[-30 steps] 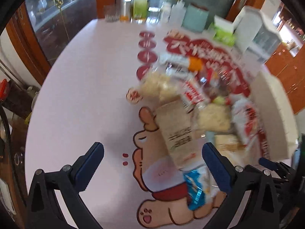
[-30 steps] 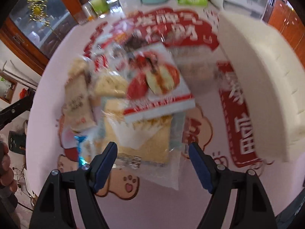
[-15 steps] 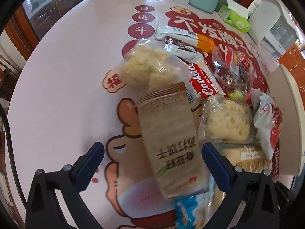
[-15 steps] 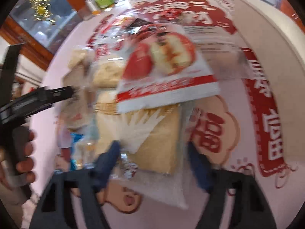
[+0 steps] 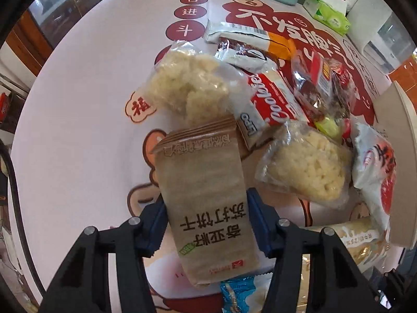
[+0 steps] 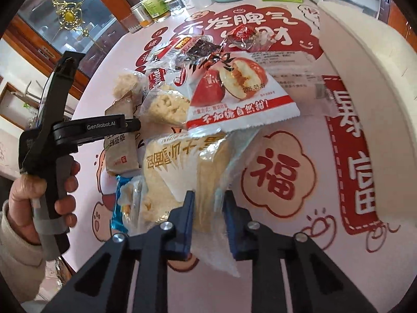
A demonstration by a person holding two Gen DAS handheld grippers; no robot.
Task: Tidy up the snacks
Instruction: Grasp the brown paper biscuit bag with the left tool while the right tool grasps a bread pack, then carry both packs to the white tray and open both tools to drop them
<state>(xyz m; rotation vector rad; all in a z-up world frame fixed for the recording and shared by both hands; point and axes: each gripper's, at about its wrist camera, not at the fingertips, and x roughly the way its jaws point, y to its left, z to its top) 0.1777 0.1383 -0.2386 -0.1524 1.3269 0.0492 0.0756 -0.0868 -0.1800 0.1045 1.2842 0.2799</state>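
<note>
We had the left gripper (image 5: 206, 221) clamped across the cracker pack (image 5: 206, 195), long axis along the fingers; right gripper (image 6: 207, 216) pinched the cake bag (image 6: 182, 172) beside it.

Left gripper (image 5: 207, 224): blue fingers pressed on both sides of the brown cracker pack (image 5: 206, 198).
Cracker pack: lengthwise, on the pink table (image 5: 78, 130).
Beyond it: puffed-rice bag (image 5: 187, 83), red cookie pack (image 5: 271, 101).
Right of it: second puffed-rice bag (image 5: 307, 167).
</note>
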